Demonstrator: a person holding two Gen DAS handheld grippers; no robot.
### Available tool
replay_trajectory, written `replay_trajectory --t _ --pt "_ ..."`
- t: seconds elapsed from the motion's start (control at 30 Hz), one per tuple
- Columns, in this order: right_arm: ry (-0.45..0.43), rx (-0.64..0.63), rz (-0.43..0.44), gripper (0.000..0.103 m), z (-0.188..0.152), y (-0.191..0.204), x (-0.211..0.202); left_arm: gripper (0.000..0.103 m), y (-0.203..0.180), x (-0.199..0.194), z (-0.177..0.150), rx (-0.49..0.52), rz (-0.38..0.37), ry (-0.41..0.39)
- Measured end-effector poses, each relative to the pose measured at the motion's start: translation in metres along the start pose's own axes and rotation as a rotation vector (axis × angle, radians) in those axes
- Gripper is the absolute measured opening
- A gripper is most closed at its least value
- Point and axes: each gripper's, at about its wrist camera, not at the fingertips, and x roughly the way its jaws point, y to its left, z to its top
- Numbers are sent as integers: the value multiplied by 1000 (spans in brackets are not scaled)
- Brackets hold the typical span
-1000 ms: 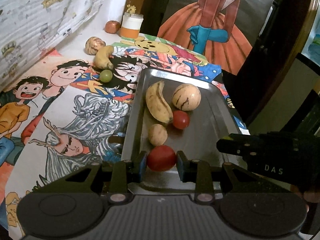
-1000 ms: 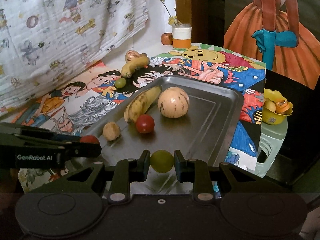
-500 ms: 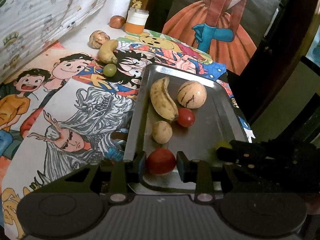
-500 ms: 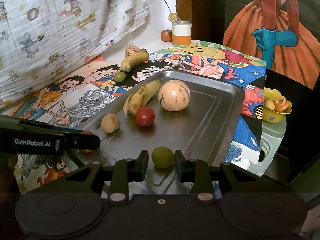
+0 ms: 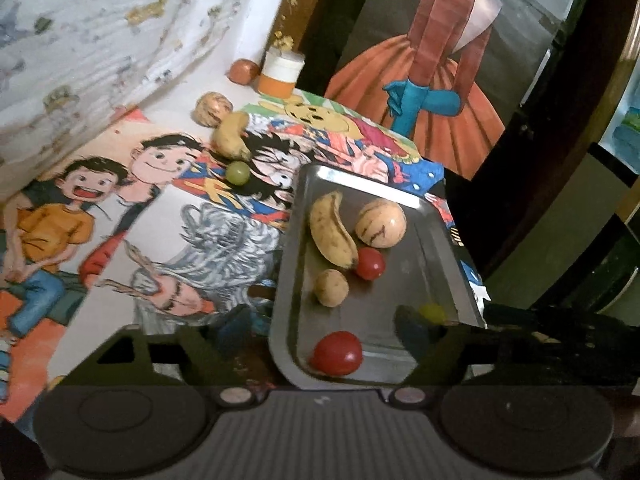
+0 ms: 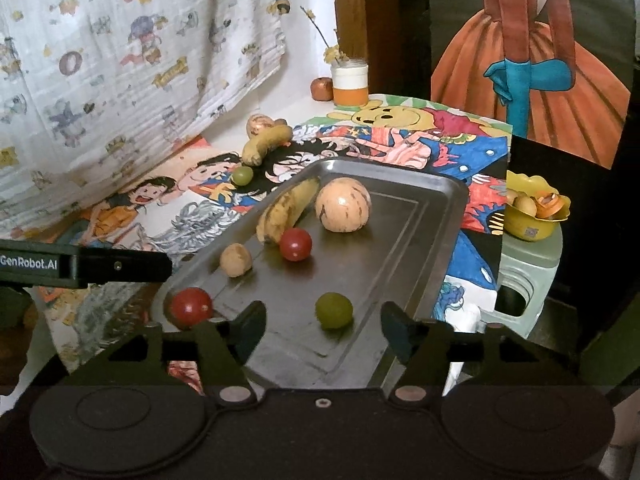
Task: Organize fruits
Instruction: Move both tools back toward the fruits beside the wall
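Left wrist view shows your left gripper [image 5: 320, 330] opening off the red tomato [image 5: 337, 353]; your right gripper [image 6: 322, 326] likewise frees the green grape [image 6: 334, 310]. Both now rest in the metal tray [image 6: 448, 216], placed.

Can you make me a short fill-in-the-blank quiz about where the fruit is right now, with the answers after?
1. The number of fruits lying in the metal tray is ____.
2. The green grape in front of the right gripper rests on the ____.
3. The fruit touching the banana in the tray is the small red ____.
4. The second banana lies outside the tray on the cartoon ____.

Answers: six; tray; tomato; cloth
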Motion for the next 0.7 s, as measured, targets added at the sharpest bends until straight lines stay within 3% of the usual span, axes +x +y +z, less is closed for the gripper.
replay_trajectory --t 0.1,0.23,0.47,0.6,0.7 --pt "5 17 -2 86 -2 4 -11 99 3 -9 -1 27 11 2" --pt "34 42 7 101 -6 10 -21 103 7 -19 -7 76 16 8" --pt "150 69 -15 102 -12 21 -27 103 18 -22 -19 125 40 84" --pt "235 119 -10 102 -15 28 -21 103 26 -26 -22 144 60 91" --pt "251 134 11 102 -13 33 -19 103 33 -29 -21 141 65 95"
